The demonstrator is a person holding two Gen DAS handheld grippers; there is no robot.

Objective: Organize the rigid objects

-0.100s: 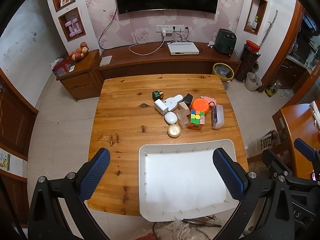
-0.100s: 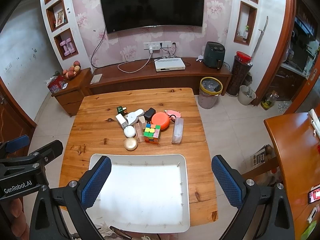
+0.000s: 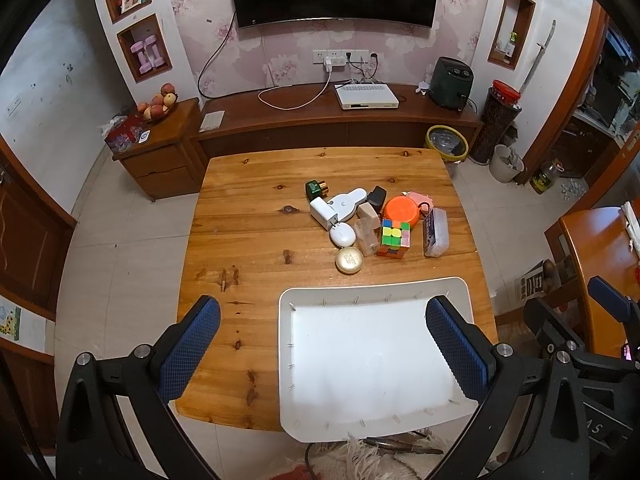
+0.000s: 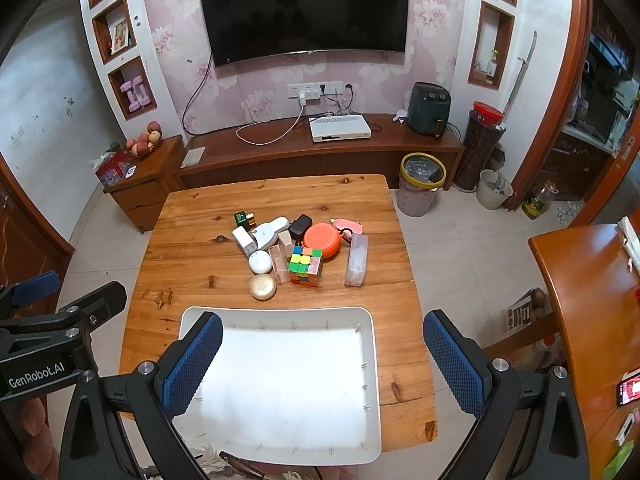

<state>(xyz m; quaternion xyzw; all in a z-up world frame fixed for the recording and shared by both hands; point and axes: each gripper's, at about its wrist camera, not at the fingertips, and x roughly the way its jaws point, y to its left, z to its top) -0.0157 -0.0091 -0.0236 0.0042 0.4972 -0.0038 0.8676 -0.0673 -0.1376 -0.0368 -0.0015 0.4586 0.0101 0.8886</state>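
Note:
A pile of small rigid objects sits mid-table: a colour cube (image 3: 395,237) (image 4: 307,265), an orange round lid (image 3: 401,208) (image 4: 322,239), a gold round tin (image 3: 349,260) (image 4: 262,286), a white plug block (image 3: 323,212) (image 4: 244,240), a clear long case (image 3: 435,232) (image 4: 355,260) and a green bottle (image 3: 316,189). A white empty tray (image 3: 288,312) (image 4: 372,360) lies at the table's near edge. My left gripper (image 3: 320,344) hangs open high above the tray's left part. My right gripper (image 4: 320,360) is open above the tray too. Both hold nothing.
The wooden table (image 3: 248,216) (image 4: 192,256) stands on a tiled floor. A second wooden table (image 4: 592,300) is at the right. Behind are a TV cabinet (image 4: 320,148), a bin (image 4: 422,184) and a side drawer unit (image 3: 160,152). A fringed rug edge (image 3: 360,460) lies below the tray.

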